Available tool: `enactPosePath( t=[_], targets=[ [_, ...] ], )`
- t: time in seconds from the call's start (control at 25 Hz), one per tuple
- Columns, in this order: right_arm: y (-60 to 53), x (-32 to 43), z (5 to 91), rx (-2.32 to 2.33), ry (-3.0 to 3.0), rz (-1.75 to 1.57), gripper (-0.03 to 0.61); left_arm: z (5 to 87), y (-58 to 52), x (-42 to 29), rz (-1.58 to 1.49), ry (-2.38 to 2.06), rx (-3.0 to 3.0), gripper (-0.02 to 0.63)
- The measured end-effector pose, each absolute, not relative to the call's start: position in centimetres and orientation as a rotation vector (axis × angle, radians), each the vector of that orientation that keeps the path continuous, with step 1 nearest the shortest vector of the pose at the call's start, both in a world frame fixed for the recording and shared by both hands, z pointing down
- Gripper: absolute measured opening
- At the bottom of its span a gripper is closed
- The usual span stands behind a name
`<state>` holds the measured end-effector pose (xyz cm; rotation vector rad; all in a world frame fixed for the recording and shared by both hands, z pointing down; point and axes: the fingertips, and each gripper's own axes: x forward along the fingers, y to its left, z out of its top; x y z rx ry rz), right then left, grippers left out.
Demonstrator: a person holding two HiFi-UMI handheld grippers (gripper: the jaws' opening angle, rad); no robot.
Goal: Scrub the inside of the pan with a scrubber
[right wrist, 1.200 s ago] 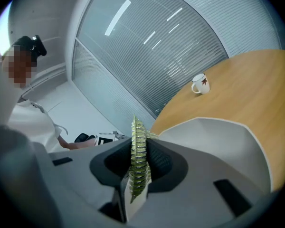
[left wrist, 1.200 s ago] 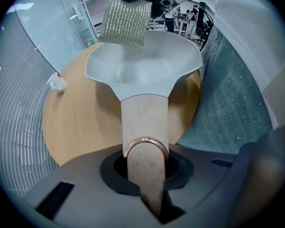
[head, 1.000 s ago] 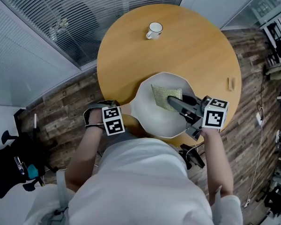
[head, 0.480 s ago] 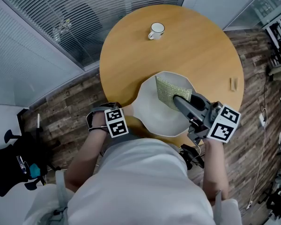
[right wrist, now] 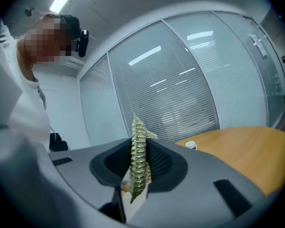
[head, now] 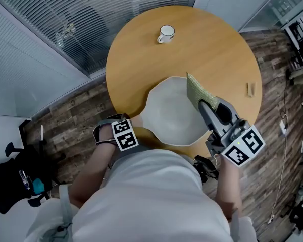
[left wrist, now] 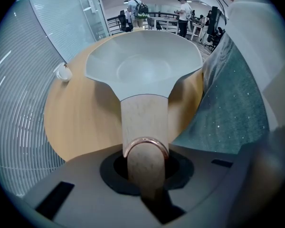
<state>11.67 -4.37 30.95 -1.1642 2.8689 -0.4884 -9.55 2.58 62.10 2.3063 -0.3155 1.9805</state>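
1. A pale grey, wide-rimmed pan (head: 169,117) with a light wooden handle (left wrist: 143,120) sits on the near part of a round, honey-coloured wooden table (head: 141,54). Its handle points toward the person.
2. The left gripper (left wrist: 145,175) points straight down at the table's near edge. Its jaws are clamped on the end of the handle, just behind the handle's copper-coloured ring.
3. The right gripper (head: 208,105) reaches in from the near right, and its jaws pinch a thin yellow-green woven scrubber (head: 196,88) by its lower part.
4. In the head view the scrubber stands on edge over the pan's right rim, at the very tip of the right gripper, and the bowl lies bare to its left.
5. In the right gripper view the scrubber (right wrist: 138,160) rises upright between the two pads, with window blinds behind it.
6. A small white mug (head: 166,33) stands at the table's far side, well apart from the pan.
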Motion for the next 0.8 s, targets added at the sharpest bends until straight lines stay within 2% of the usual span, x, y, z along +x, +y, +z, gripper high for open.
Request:
enactPosePath(
  t=[0.44,0.8],
  targets=[
    [-4.4,15.0,30.1,-1.517,2.854,-0.031,0.092,62.4,3.6,-9.2,1.935,-0.277,2.242,0.057],
    [-4.6,16.3,30.5,-1.576,2.801,-0.055,0.092,62.4,4.2,-9.1,1.92,-0.27,2.181,0.055]
  ],
)
